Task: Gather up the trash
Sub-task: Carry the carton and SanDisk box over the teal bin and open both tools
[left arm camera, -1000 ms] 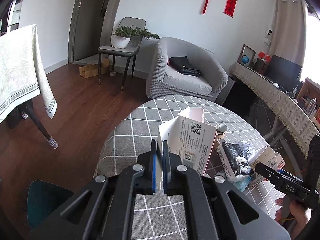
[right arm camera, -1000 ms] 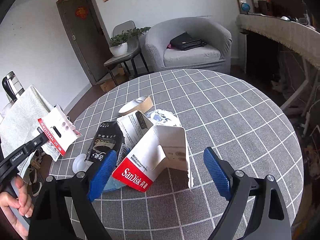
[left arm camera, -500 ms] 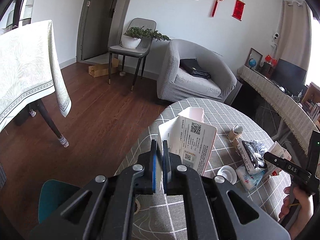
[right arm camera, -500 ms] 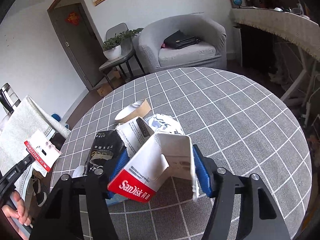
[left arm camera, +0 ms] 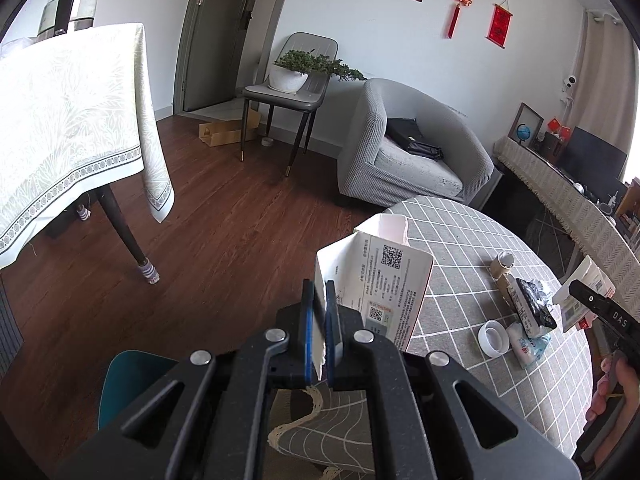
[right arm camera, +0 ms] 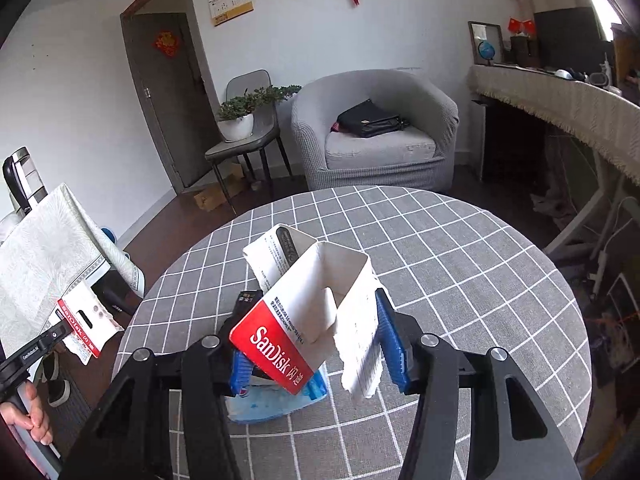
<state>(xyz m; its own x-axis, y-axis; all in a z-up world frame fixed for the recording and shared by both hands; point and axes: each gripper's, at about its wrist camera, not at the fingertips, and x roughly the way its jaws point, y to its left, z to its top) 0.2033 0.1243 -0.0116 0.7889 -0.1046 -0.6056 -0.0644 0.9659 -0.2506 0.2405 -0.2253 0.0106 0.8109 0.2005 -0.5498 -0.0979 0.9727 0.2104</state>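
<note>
My left gripper (left arm camera: 319, 292) is shut on the edge of a white printed card sleeve (left arm camera: 380, 280), held past the round table's left rim. My right gripper (right arm camera: 316, 344) has its jaws closing on a torn red-and-white SanDisk box (right arm camera: 320, 304), with both blue pads against its sides, and holds it above the checked tablecloth (right arm camera: 460, 280). Under the box lie a blue tissue pack (right arm camera: 276, 400) and a black packet (right arm camera: 246, 300). In the left wrist view a paper tube (left arm camera: 502, 266), a white cap (left arm camera: 494, 338) and the black packet (left arm camera: 534, 310) sit on the table.
A grey armchair (left arm camera: 408, 160) with a black bag stands behind the table. A chair with a potted plant (left arm camera: 288, 76) is by the door. A cream-clothed table (left arm camera: 68, 120) is to the left, and a teal seat (left arm camera: 128, 380) sits below my left gripper.
The right jaws closed in on the SanDisk box and raised it off the pile. My left gripper carried the card sleeve leftward, off the table toward the floor.
</note>
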